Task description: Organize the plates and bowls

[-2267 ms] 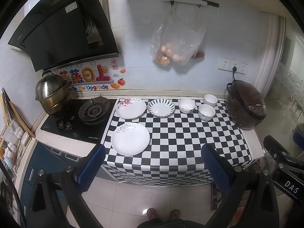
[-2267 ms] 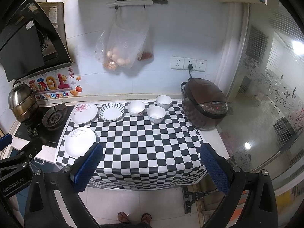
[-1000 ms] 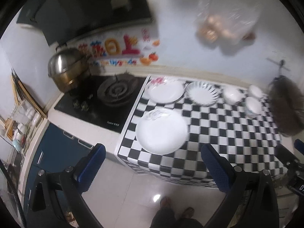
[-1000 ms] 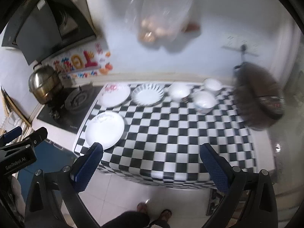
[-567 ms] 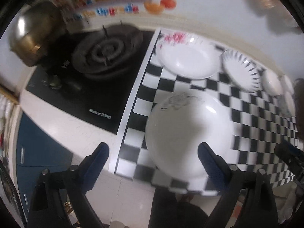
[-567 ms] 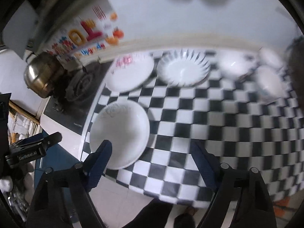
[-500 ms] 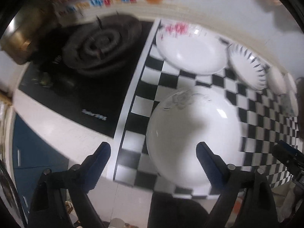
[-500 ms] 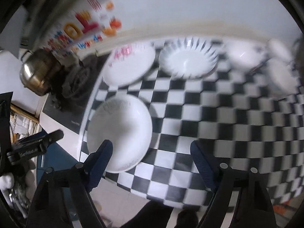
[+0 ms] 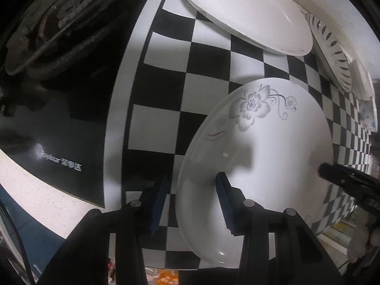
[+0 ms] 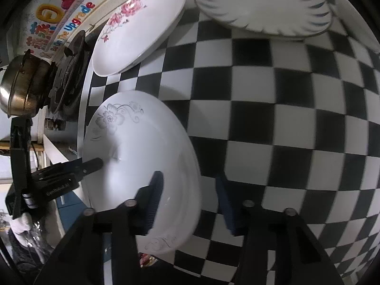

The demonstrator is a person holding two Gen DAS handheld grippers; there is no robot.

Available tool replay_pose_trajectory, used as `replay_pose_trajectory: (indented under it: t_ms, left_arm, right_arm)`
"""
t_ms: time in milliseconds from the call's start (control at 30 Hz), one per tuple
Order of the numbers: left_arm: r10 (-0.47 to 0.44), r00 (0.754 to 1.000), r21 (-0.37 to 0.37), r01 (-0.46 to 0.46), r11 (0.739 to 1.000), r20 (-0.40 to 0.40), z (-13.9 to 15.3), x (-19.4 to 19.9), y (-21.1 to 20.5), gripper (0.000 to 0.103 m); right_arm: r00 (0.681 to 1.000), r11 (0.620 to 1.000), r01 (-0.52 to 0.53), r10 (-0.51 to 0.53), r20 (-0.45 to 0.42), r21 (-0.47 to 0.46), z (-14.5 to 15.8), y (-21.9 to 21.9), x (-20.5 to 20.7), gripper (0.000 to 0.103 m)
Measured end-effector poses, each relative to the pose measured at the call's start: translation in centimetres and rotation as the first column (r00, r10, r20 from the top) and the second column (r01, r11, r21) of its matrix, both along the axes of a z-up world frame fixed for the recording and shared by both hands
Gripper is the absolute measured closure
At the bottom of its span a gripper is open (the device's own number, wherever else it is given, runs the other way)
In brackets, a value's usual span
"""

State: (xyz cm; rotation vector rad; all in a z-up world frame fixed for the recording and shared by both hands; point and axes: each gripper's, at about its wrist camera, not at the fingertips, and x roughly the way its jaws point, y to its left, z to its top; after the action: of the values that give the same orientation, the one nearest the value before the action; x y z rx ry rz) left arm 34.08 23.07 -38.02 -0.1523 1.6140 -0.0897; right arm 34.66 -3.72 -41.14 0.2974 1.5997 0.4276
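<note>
Left gripper (image 9: 192,196): jaws narrowing, one blue pad outside the near-left rim of the grey-flower plate (image 9: 261,154), the other over the plate's inner face; whether the pads press on the rim cannot be told.

Right gripper (image 10: 188,196): jaws narrowing, straddling the opposite rim of the same plate, left pad above the white surface, right pad over the checkered cloth (image 10: 273,109); contact likewise cannot be told.

Grey-flower plate: lies flat on the cloth at its front left corner, near the counter edge, grey blossom on the far side.

Pink-flower plate (image 9: 244,14): on the cloth just behind the first, apart from it.

Leaf-rimmed plate (image 10: 263,4): to the right of the pink-flower plate, at the back of the cloth.

Black gas hob (image 9: 59,76): left of the cloth, burner grate at the back.

Steel pot (image 10: 21,87): on the hob's far side.

Coloured wall sticker (image 10: 61,7): behind the hob.
</note>
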Motion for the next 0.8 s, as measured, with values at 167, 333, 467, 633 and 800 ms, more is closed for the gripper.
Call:
replay_pose_trajectory:
  t_ms: [167,333,467,633,800]
  left_arm:
    - [0.002,1.000,-0.026,-0.001,1.000,0.005,1.1,-0.6,-0.4,0.071]
    - [0.009,1.000,-0.013,-0.009,1.000,0.012,3.0,-2.0,-0.8,0.071]
    - [0.010,1.000,-0.011,-0.010,1.000,0.008,3.8,-2.1,-1.3,0.071]
    - [0.001,1.000,-0.011,-0.001,1.000,0.027,4.4,-2.6,-4.1,0.071]
    - [-0.031,0.998,-0.018,0.032,0.999,0.062,7.2,-2.3,-6.9,0.071]
  right_arm:
    - [0.999,1.000,-0.011,0.011,-0.034,0.008,-1.2,0.9,0.5,0.072]
    - [1.000,1.000,-0.014,0.014,-0.010,0.008,-1.4,0.3,0.4,0.087]
    - [1.000,1.000,-0.013,0.013,-0.009,0.015,-1.3,-0.4,0.5,0.087]
    - [1.000,1.000,-0.002,0.002,0.008,0.027,-0.4,-2.1,0.5,0.087]
    - [0.999,0.998,0.033,-0.034,0.029,0.044,1.1,-5.1,0.4,0.087]
